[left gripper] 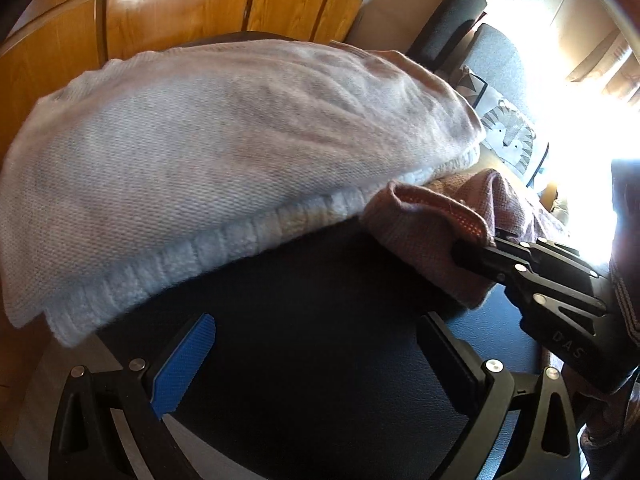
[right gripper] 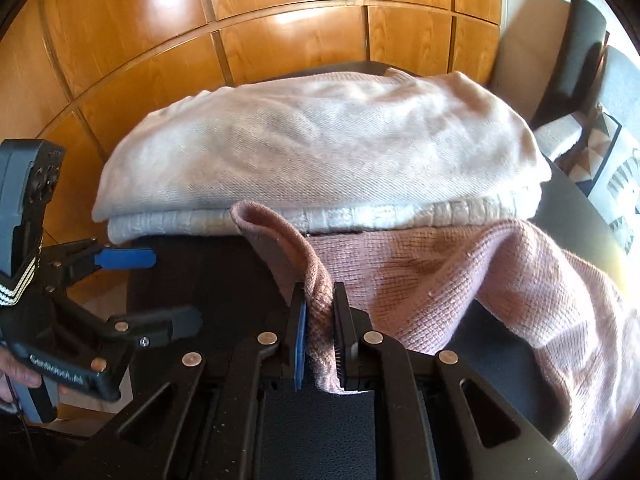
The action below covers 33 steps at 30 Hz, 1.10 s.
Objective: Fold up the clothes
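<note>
A folded white knit sweater (left gripper: 224,160) (right gripper: 320,152) lies on the black padded surface (left gripper: 320,300) (right gripper: 200,280). In front of it and to the right a pink knit garment (left gripper: 424,228) (right gripper: 460,280) lies crumpled, trailing off to the right. My right gripper (right gripper: 320,320) (left gripper: 476,252) is shut on a raised fold of the pink garment's edge, and the cloth is pinched between its pads. My left gripper (left gripper: 316,344) (right gripper: 160,292) hovers open over the bare black surface. It is just in front of the white sweater's ribbed hem, left of the pink garment, with nothing between its fingers.
Glossy wooden cabinet doors (left gripper: 180,12) (right gripper: 280,20) stand right behind the surface. At the right are a dark chair back (left gripper: 448,20) (right gripper: 576,52) and a patterned cushion (left gripper: 508,128). Strong window glare (left gripper: 592,160) washes out the far right. A hand (right gripper: 16,376) holds the left gripper's handle.
</note>
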Each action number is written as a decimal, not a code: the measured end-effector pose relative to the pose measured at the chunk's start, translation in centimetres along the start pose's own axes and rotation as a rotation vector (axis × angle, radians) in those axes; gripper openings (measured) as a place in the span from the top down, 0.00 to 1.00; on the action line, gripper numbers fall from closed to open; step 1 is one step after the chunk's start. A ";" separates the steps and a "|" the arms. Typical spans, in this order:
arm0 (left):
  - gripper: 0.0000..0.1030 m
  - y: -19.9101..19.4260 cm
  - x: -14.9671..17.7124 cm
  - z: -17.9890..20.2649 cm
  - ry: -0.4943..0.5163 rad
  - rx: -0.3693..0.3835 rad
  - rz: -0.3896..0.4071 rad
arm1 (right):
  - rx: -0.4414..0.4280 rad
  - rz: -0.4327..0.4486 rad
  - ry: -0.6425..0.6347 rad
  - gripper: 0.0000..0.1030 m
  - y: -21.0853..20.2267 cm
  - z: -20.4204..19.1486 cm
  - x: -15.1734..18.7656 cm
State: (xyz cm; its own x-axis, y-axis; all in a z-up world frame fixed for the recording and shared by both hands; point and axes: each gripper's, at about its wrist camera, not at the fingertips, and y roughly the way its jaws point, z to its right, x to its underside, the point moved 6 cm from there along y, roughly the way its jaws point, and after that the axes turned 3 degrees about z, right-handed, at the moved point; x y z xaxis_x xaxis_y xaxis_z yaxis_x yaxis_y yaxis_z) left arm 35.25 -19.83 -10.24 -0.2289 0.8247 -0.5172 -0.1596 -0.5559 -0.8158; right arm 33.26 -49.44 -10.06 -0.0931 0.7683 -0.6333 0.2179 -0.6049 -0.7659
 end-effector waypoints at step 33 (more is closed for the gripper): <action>0.00 -1.6 -0.5 20.1 0.173 0.308 -0.017 | 0.433 0.199 0.609 0.32 -20.3 15.2 20.8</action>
State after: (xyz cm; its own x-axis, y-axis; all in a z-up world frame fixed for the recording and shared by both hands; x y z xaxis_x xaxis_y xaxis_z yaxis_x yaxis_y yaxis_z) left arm 16.33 -21.41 -3.45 -0.0615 0.8251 -0.5616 -0.4502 -0.5251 -0.7222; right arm 12.12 -24.33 -9.34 0.4859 0.5405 -0.6869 -0.2367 -0.6751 -0.6987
